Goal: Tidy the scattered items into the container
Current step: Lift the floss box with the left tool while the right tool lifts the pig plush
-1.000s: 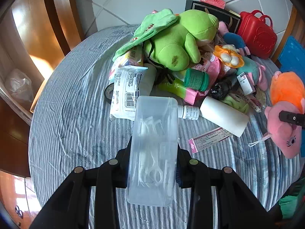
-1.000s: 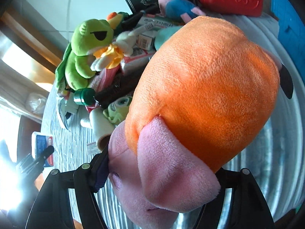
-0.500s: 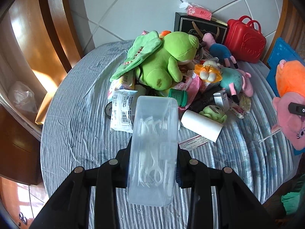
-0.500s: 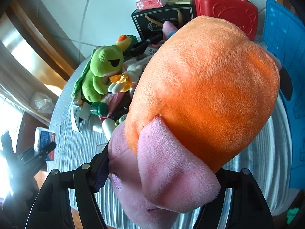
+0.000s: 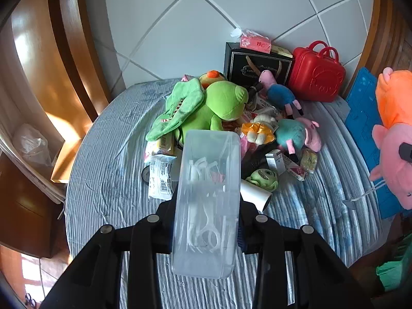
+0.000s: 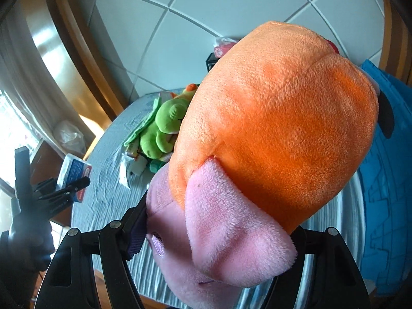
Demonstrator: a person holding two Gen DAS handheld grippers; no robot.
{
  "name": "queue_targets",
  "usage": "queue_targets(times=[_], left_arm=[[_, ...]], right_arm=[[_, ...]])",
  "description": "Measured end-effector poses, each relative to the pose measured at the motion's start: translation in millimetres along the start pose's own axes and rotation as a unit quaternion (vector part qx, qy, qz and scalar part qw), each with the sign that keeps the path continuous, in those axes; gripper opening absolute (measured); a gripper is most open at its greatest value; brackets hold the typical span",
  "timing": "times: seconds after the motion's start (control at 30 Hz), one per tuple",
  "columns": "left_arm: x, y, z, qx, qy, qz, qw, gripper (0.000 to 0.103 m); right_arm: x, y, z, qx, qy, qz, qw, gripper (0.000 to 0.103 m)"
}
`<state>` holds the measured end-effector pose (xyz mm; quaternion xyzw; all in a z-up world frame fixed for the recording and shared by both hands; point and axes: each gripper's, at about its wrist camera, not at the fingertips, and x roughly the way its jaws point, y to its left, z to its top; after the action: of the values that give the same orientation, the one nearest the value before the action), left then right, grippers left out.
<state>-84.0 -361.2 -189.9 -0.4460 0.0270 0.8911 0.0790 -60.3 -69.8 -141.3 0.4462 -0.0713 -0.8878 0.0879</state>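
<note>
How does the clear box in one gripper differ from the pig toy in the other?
The clear box is hard, flat and see-through, with white floss picks inside; the pig toy is soft, bulky, orange and pink. The box sits slim between the left gripper; the toy bulges past the right gripper. Both are held above the table.

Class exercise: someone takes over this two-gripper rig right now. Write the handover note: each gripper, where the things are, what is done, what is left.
Left gripper: shut on a clear box of floss picks, held above the table.
Right gripper: shut on a pink and orange plush pig, also in the air.
Done: both items picked up.
Left: both need to go into the container, which I cannot identify for certain. The pile with the green frog plush remains on the table.
</note>
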Motion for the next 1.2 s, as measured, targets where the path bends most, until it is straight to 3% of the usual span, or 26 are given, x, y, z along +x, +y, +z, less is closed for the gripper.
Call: queue_targets(times=[0.3,0.53,1.2], left_arm=[[-36,1,23,-0.028,-0.032,0.017,0.9989,0.034],[-65,-15,37,-0.022,-0.063,0.023,0.9975,0.034],[-120,-134,58,-0.045,-0.105,0.073,0.9908,0.034]], right_arm=[[-36,15,13,-0.011,-0.014,0.013,1.0,0.073],[-50,9,12,-0.016,-0.023,0.024,0.999,0.073],[-83,-72,25,-0.061,-0.044,0.101,0.992,0.073]])
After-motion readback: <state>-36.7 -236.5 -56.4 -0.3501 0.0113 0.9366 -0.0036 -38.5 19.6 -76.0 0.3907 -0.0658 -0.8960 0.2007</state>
